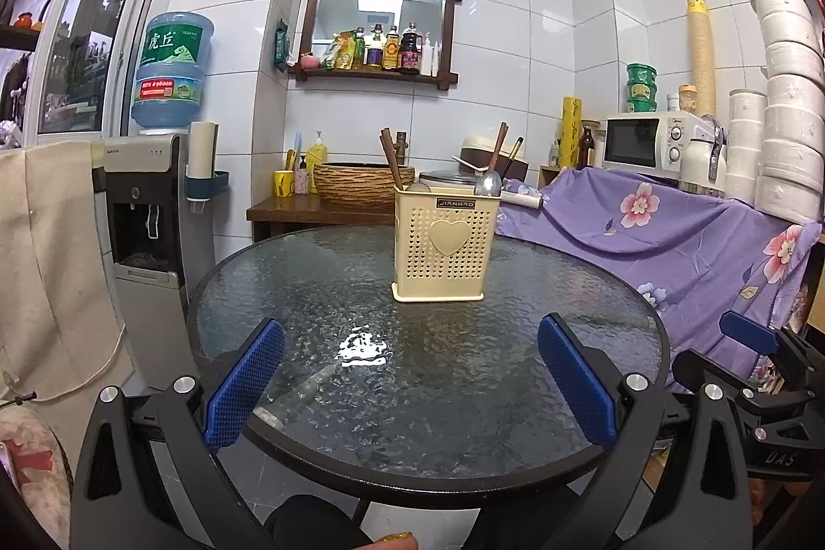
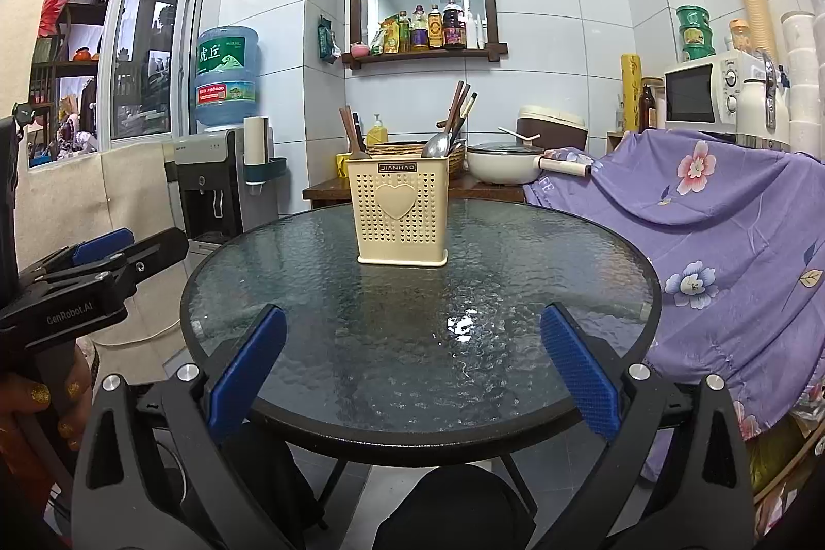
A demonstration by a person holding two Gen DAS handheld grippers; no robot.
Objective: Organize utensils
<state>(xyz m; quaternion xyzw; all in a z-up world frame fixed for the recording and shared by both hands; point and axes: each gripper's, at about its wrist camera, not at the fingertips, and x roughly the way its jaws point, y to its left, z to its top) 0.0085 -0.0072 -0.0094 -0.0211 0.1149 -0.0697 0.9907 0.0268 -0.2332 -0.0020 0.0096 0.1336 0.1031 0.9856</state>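
A cream plastic utensil holder (image 1: 441, 240) with a heart on its front stands upright on the far half of a round glass table (image 1: 309, 292). It also shows in the right wrist view (image 2: 397, 215). A metal spoon (image 1: 489, 183) and several wooden-handled utensils (image 1: 391, 158) stand in it. My left gripper (image 1: 410, 375) is open and empty above the table's near edge. My right gripper (image 2: 412, 369) is open and empty, also at the near edge. The right gripper shows at the right edge of the left wrist view (image 1: 753, 344), and the left gripper at the left edge of the right wrist view (image 2: 103, 261).
A purple flowered cloth (image 1: 670, 230) covers furniture right of the table, with a microwave (image 1: 649, 140) on it. A water dispenser (image 1: 149, 210) stands at the left. A wooden side table (image 1: 289, 210) with a woven basket and a pot sits behind.
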